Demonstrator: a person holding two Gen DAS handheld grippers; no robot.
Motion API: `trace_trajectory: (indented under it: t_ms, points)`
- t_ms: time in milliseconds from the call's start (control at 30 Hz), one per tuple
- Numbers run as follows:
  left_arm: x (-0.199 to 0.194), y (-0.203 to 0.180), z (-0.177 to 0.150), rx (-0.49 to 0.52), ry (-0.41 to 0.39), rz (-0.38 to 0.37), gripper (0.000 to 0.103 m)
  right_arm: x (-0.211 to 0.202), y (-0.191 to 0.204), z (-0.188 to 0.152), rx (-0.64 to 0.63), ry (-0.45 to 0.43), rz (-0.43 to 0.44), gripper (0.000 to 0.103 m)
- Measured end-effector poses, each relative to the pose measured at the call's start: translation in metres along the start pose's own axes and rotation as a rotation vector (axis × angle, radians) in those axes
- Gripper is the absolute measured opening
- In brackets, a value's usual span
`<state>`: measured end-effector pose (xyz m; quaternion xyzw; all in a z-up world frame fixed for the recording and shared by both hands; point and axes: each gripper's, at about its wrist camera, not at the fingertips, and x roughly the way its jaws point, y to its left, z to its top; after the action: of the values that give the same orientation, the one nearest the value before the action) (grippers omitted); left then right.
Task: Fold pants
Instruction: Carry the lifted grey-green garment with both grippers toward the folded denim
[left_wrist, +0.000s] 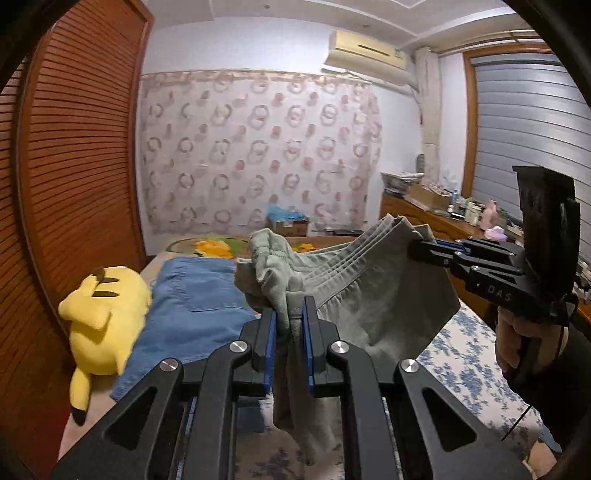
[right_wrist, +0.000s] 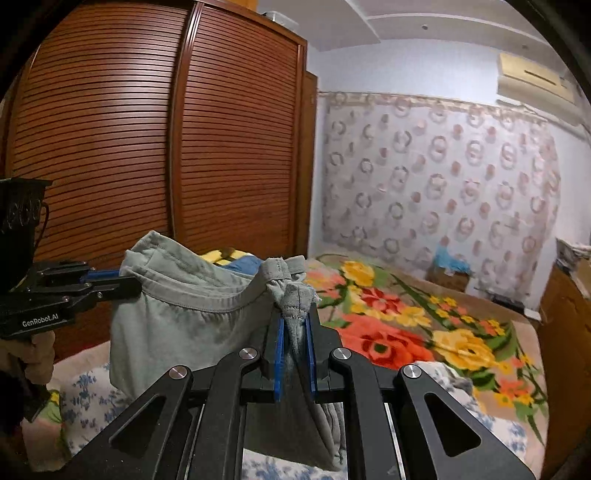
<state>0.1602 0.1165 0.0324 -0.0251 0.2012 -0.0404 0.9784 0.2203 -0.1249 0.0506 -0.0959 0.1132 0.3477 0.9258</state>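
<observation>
Pants: grey-green pants (left_wrist: 369, 295) hang above the bed (left_wrist: 461, 343), waistband stretched between both tongs
Left gripper (left_wrist: 290, 325): clamped on fabric; right gripper (right_wrist: 295, 325): likewise
Progress: lifted only; folding not yet done

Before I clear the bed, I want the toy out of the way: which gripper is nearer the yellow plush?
Left. The left gripper, holding the grey pants, sits just right of the yellow plush. The right gripper holds the waistband's far end, farther right.
</observation>
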Motion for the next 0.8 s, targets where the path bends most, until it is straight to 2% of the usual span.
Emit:
trace_trajectory:
  t_ms: [433, 800]
  points:
    - [0.032, 0.042, 0.012, -0.035, 0.032, 0.075, 0.013, 0.060, -0.032, 0.013, -0.051, -0.002, 0.056, 0.010]
    - [0.035, 0.069, 0.010, -0.100, 0.022, 0.090, 0.013, 0.123, -0.027, 0.033, -0.173, 0.018, 0.088, 0.010]
